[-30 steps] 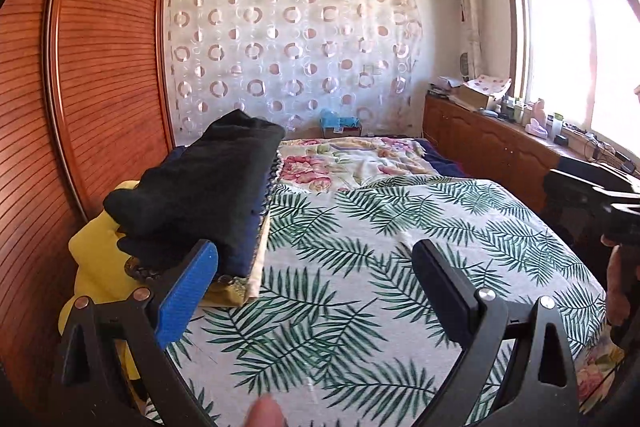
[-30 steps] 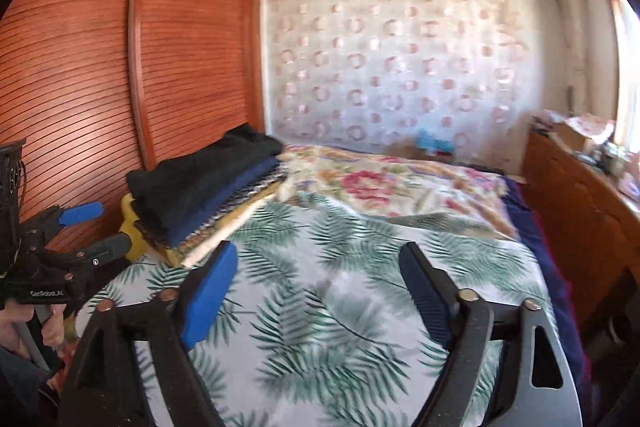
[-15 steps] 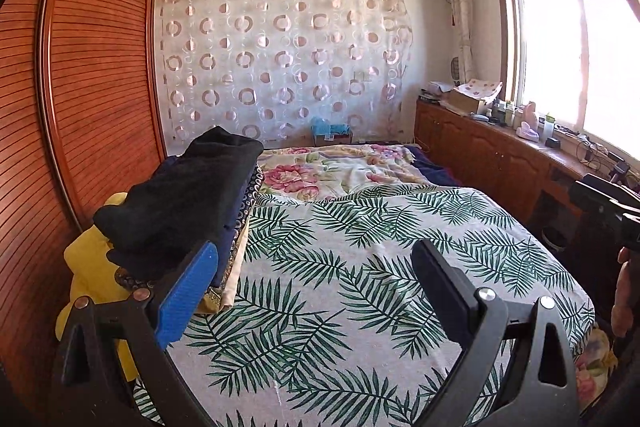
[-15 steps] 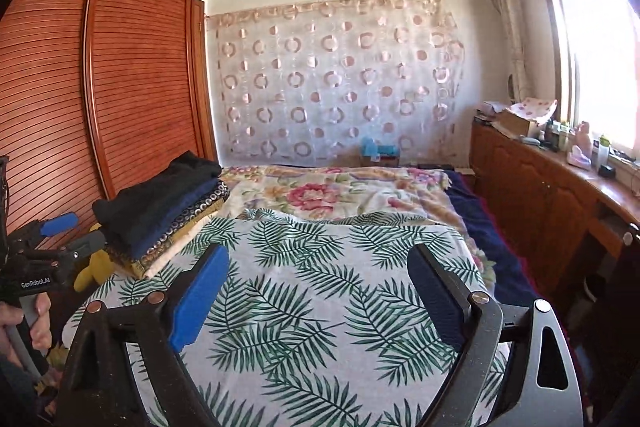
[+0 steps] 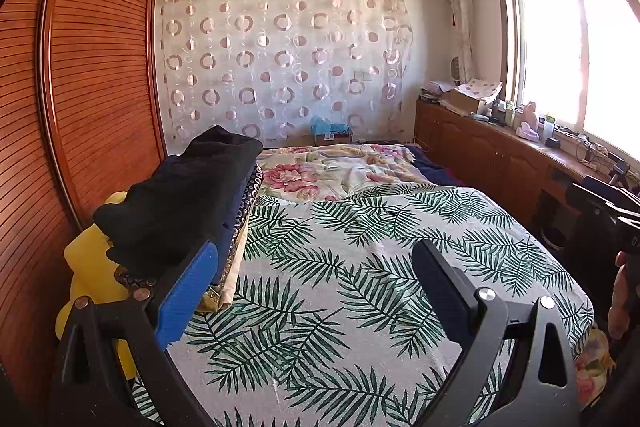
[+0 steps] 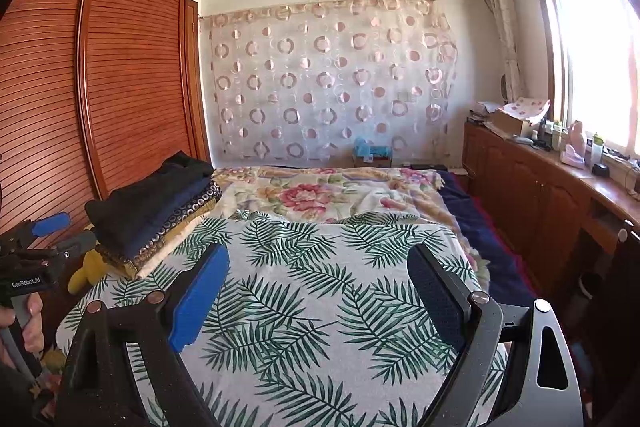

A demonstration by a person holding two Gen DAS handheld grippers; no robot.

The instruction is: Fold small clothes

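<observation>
A stack of folded clothes (image 5: 188,203), black and navy on top with patterned and cream pieces under, lies at the left edge of the bed on the palm-leaf sheet (image 5: 360,287). It also shows in the right wrist view (image 6: 156,207). My left gripper (image 5: 316,275) is open and empty, raised above the sheet just right of the stack. My right gripper (image 6: 316,279) is open and empty above the middle of the sheet. The left gripper's body shows at the left edge of the right wrist view (image 6: 28,259).
A yellow soft toy (image 5: 92,267) sits under the stack by the wooden wardrobe (image 5: 100,87). A floral blanket (image 6: 320,191) covers the bed's far end. A wooden cabinet (image 6: 540,195) with clutter runs along the right under the window.
Both grippers have drawn back and lifted from the bed, so the views now take in more of the room. Both stay open and empty. The stack has not moved.
</observation>
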